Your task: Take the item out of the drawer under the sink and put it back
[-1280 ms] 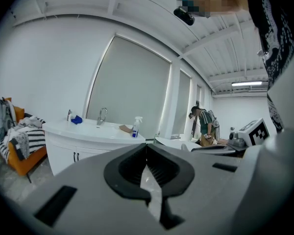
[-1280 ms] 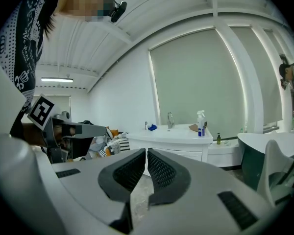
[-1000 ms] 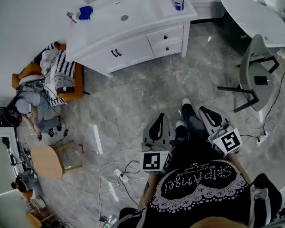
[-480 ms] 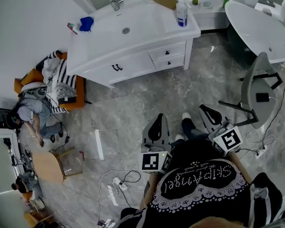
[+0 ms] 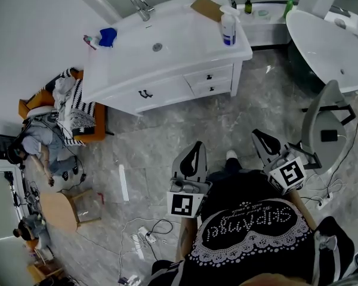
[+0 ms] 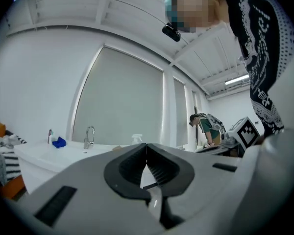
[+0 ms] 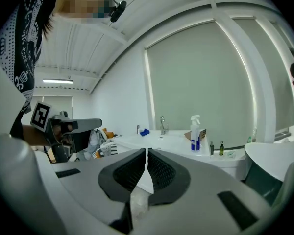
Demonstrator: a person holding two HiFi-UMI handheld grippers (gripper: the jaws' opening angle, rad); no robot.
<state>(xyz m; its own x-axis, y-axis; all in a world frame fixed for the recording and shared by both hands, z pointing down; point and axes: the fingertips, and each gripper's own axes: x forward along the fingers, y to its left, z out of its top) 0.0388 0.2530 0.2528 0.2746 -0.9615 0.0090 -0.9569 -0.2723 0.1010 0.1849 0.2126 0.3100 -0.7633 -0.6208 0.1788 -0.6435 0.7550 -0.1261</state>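
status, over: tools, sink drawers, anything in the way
Left tool shut, empty. Right tool shut, empty. Drawers under the sink closed, out of reach ahead. Nothing on the floor between.

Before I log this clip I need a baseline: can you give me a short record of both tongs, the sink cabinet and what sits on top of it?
left tongs: shut, nothing between them
right tongs: shut, nothing between them
sink cabinet: well ahead of both tongs, untouched
drawers: all closed
on top: faucet, spray bottle, blue item, cardboard piece
item to take out: not visible
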